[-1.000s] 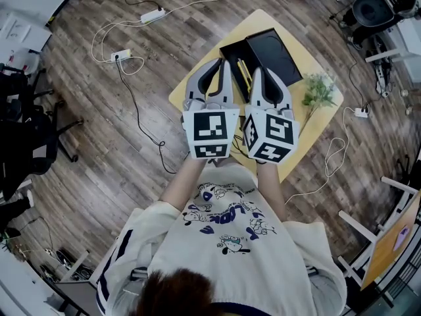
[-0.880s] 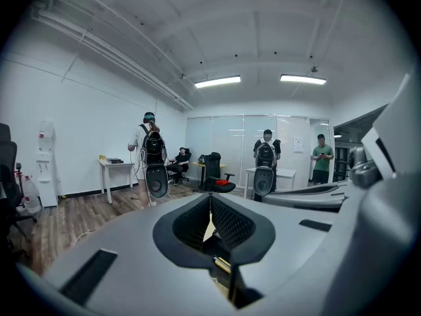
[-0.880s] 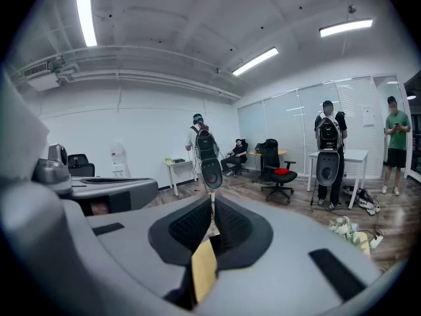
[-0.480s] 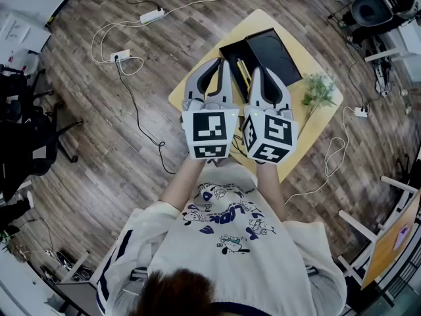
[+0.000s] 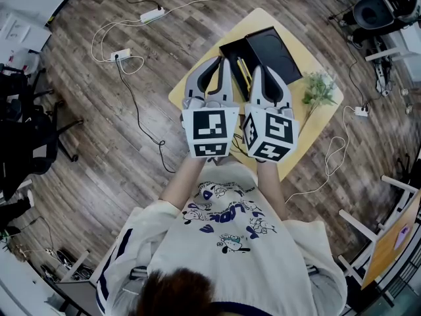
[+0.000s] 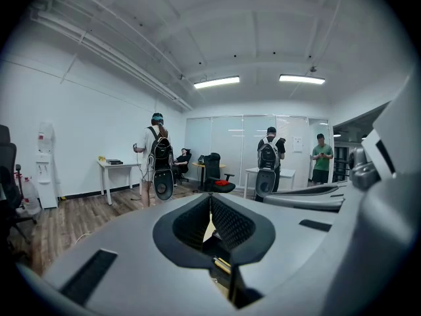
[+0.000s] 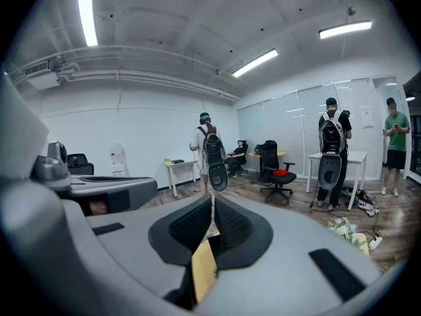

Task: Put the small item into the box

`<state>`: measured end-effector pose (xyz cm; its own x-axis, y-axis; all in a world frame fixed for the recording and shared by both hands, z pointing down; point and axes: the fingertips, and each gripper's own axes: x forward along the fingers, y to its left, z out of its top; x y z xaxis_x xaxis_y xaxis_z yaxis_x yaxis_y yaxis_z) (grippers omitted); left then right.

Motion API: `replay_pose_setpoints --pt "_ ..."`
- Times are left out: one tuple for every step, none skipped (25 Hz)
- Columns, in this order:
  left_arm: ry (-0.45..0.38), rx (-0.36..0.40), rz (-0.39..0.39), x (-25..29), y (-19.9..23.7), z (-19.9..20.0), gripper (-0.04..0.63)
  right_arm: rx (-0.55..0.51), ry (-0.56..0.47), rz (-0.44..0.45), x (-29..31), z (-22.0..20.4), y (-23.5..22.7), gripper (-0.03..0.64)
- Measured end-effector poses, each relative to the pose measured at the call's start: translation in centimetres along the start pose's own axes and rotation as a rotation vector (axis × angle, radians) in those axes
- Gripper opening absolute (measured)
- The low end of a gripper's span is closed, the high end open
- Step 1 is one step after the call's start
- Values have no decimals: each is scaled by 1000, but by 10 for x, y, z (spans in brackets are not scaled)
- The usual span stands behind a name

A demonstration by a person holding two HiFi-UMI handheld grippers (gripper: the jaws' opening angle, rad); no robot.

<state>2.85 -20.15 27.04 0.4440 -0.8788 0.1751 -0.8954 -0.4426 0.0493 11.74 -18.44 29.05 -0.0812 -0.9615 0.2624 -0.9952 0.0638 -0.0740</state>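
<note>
In the head view a black box [image 5: 275, 52] stands open on a small yellow table [image 5: 191, 84], with a flat black lid [image 5: 231, 50] beside it on the left. A thin yellow item [image 5: 244, 72] lies between them, partly hidden by the grippers. My left gripper [image 5: 220, 63] and right gripper [image 5: 258, 71] are held side by side above the table's near half, both pointing away from me. The left gripper [image 6: 210, 209] has its pads together with nothing between them. The right gripper [image 7: 212, 209] is likewise shut and empty.
A small green plant [image 5: 318, 89] lies on the table's right corner. Cables and power strips [image 5: 120, 55] trail over the wooden floor around the table. The gripper views look level across an office with several standing people [image 6: 158, 163], desks and chairs [image 7: 276, 170].
</note>
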Motion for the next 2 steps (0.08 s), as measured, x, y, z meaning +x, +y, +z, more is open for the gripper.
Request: replay_pose_setpoints --pt "0 0 -1 -1 -1 0 20 0 0 -1 -1 0 0 37" --pt "1 -1 -2 -1 -1 0 20 0 1 -1 -2 -1 -1 37"
